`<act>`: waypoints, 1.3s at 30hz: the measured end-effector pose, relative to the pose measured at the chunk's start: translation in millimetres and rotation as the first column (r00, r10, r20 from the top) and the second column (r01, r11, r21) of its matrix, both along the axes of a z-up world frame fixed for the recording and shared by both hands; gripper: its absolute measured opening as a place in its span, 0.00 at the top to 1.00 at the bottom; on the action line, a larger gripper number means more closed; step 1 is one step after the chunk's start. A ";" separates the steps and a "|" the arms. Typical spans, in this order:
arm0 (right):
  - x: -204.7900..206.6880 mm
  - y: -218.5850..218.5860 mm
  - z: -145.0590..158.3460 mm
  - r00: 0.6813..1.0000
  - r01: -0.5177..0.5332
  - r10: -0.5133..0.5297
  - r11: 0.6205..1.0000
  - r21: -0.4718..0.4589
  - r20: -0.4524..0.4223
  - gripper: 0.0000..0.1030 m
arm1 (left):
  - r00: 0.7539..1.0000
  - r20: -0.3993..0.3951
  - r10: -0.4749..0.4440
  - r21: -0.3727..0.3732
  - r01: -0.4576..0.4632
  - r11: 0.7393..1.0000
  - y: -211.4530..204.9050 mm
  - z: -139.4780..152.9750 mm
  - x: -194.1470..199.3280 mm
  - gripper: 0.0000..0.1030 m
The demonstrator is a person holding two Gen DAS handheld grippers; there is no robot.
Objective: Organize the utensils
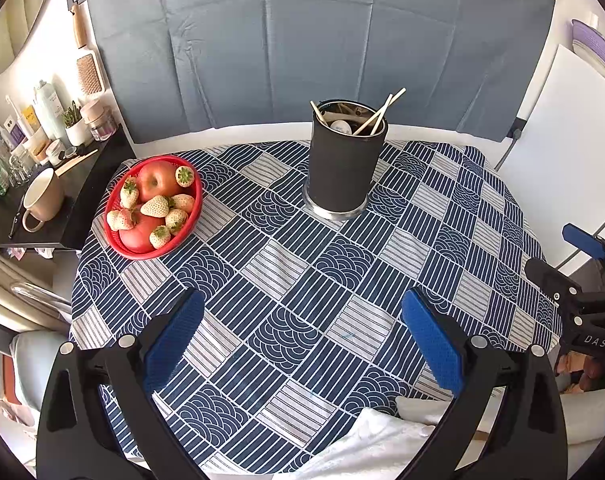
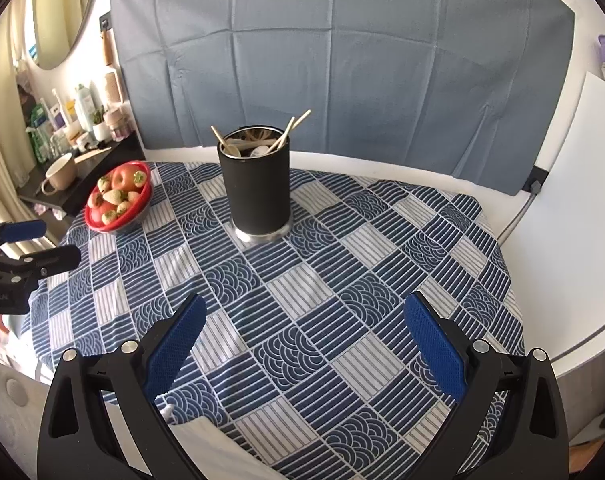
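A: What do you have ahead of your right gripper?

B: Its jaws stand wide apart above the patterned tablecloth, holding nothing. You face a black holder standing upright, with chopsticks and spoons inside it.

A: And to your left?

B: A red bowl of apples and strawberries sits near the table edge. Your left gripper is at the frame edge, jaws parted.

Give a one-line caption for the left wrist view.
Open left gripper hovers over a patterned tablecloth, facing a black utensil holder and red fruit basket.
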State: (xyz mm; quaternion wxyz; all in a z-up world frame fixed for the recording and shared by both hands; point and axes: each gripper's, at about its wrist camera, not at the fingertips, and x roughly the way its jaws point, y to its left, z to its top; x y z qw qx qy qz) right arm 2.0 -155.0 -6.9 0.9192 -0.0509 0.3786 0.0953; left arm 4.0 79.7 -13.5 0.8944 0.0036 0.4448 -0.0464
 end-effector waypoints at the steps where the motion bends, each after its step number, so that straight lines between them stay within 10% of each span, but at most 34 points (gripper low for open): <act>1: 0.8 -0.8 -0.3 1.000 0.003 -0.003 1.000 0.004 0.001 0.08 | 1.000 -0.006 -0.004 -0.006 0.004 1.000 -0.1 -0.6 0.8 0.06; 24: 75.5 2.9 -36.5 0.994 -0.107 0.105 0.991 -0.075 -0.036 0.08 | 0.999 -0.038 -0.023 -0.029 0.022 0.999 -2.3 -60.0 45.7 0.06; 39: 207.4 -35.8 -192.9 0.974 -0.173 0.172 0.985 0.002 -0.149 0.08 | 0.996 -0.021 0.086 0.067 -0.084 0.994 -48.1 -204.3 137.5 0.05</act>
